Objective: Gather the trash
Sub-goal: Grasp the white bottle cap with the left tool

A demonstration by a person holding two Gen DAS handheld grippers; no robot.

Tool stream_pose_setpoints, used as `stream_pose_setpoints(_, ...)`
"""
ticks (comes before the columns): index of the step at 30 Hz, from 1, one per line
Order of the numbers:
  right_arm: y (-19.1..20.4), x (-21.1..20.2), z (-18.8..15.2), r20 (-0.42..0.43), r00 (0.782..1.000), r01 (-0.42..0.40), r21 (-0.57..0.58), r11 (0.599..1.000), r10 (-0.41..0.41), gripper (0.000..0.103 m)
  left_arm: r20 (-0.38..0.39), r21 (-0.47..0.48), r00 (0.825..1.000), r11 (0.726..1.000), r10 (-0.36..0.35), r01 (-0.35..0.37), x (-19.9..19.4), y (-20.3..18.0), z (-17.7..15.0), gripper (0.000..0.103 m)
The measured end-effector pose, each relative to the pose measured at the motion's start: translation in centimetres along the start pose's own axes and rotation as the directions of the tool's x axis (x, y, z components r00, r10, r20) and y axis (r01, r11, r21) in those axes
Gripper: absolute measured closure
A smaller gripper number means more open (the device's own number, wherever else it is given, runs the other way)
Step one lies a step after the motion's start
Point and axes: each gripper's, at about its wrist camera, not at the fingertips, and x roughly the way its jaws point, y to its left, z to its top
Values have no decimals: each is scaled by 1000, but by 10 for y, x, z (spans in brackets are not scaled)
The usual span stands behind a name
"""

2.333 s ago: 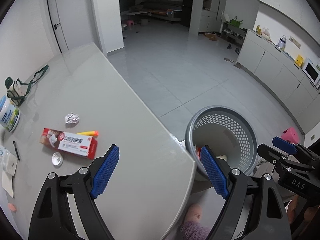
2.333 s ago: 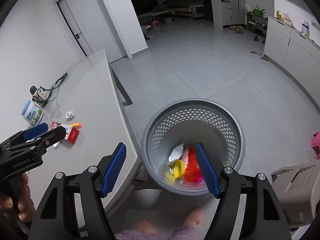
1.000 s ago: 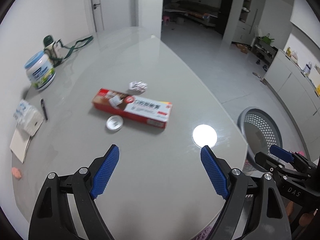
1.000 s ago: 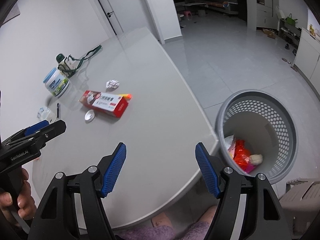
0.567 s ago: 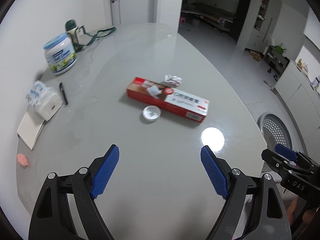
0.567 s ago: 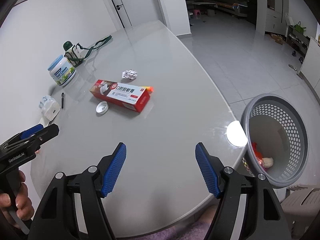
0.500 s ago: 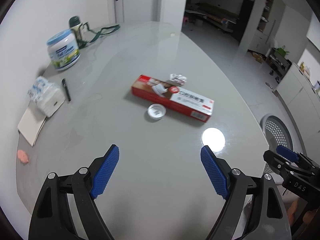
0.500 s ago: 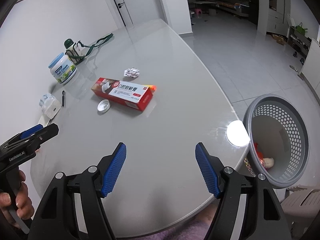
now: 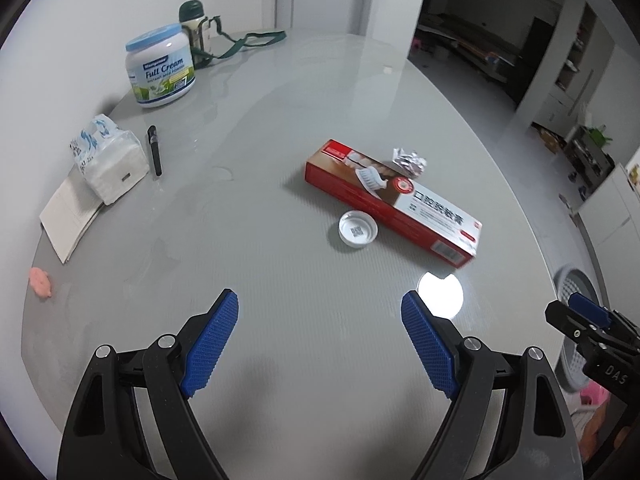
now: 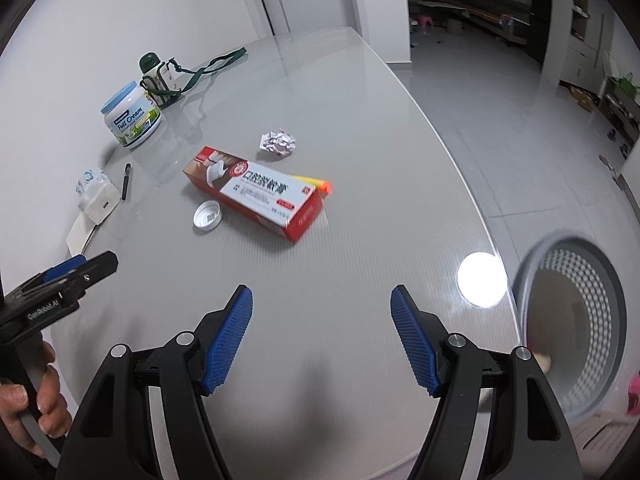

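A: Start nearest. How do the two tools stand?

B: The left hand-held gripper [image 9: 320, 320] is released, its blue pads spread wide over bare worktop [image 9: 280, 360] with nothing between them. The right hand-held gripper [image 10: 322, 312] is likewise released and empty over the same grey surface. In the right wrist view a hand [image 10: 28, 412] at about eight o'clock grasps the left tool's handle.

A: And the trash?

B: In the left wrist view, just past the pads toward twelve o'clock, a white bottle cap [image 9: 357, 231] lies open side up, just beside the long side of a red toothpaste box [image 9: 394, 201]; whether they touch I cannot tell. The box lies flat, slanting from eleven toward three o'clock. Beyond it sits a crumpled paper ball [image 9: 409, 161], close to the box's far edge. The right wrist view shows a yellow stick with an orange tip [image 10: 314, 183] poking out from behind the box.

A: Where is the bin?

B: The grey perforated basket [image 10: 532, 280] stands on the floor off the worktop's rounded edge, at about three o'clock in the right wrist view. Something pale lies inside; I cannot tell what.

A: Anything farther off?

B: Toward nine and ten o'clock in the left wrist view: a small pink lump [image 9: 40, 282], a notepad [image 9: 68, 216] with a tissue pack [image 9: 108, 160] resting partly on it, and a black pen [image 9: 155, 150]. Farthest, at eleven o'clock, a milk powder tub [image 9: 160, 66] and a green-capped bottle [image 9: 195, 24] with a strap.
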Motion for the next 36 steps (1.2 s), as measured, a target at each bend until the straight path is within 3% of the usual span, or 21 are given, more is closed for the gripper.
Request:
stream_pose_setpoints(14,-34,53,56,-59,996,-72,-85,994,67,34,-35,-111,997,992,64,-67,90,-29,25,21)
stream_pose_setpoints(27,-61,86,89,-95,988,-133,-106,985,123,34,-62,-181,986,969,158,-166,129,-34,30,21)
stream_pose_setpoints(32,-65,94,94,-105,985,-147,-118,982,135,34,-52,-183,981,964,187,-194,132,-37,32,27)
stream_pose_setpoints(36,-67,102,100,-114,983,-156,-121,980,142,34,-41,-194,980,961,193,-197,130,-37,34,46)
